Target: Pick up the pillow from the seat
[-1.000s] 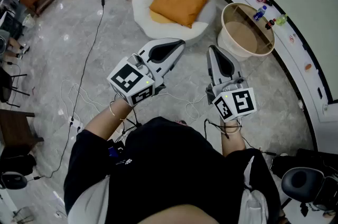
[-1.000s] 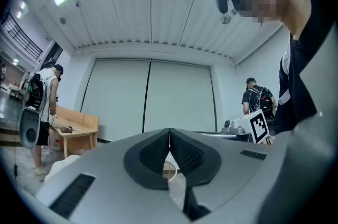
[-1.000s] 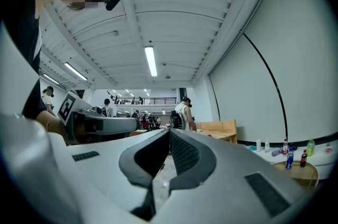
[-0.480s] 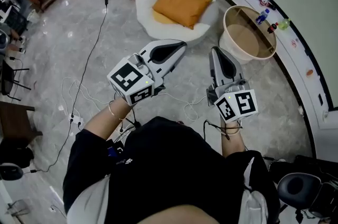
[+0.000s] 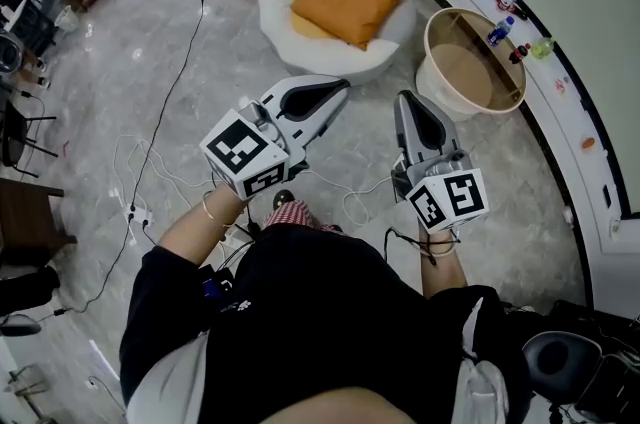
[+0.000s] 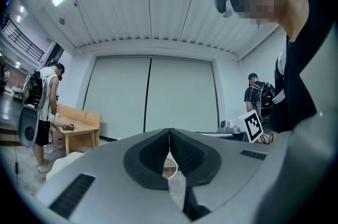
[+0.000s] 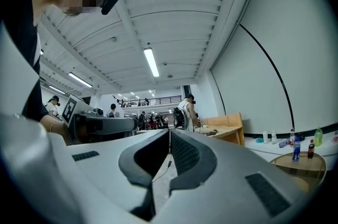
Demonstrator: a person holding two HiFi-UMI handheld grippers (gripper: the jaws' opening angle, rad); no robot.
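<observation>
An orange pillow point(image 5: 345, 4) lies on a round white seat point(image 5: 285, 42) at the top of the head view. My left gripper point(image 5: 340, 89) is shut and empty, its tip just short of the seat's near rim. To its right, my right gripper point(image 5: 405, 98) is also shut with nothing in it, pointing between the seat and a beige basket. In the left gripper view the left gripper point(image 6: 169, 136) shows its jaws closed tip to tip. The right gripper point(image 7: 169, 134) looks the same in its own view. The pillow is in neither gripper view.
A round beige basket point(image 5: 437, 87) stands right of the seat. Bottles point(image 5: 497, 24) sit on a curved white ledge point(image 5: 590, 172) along the right. Cables point(image 5: 150, 182) trail over the marble floor. A wooden table point(image 6: 79, 133) and a standing person point(image 6: 42, 106) are behind the seat.
The seat, pillow and basket have shifted slightly in the head view as I step forward; a shoe now shows below the left gripper. Both grippers stay shut.
</observation>
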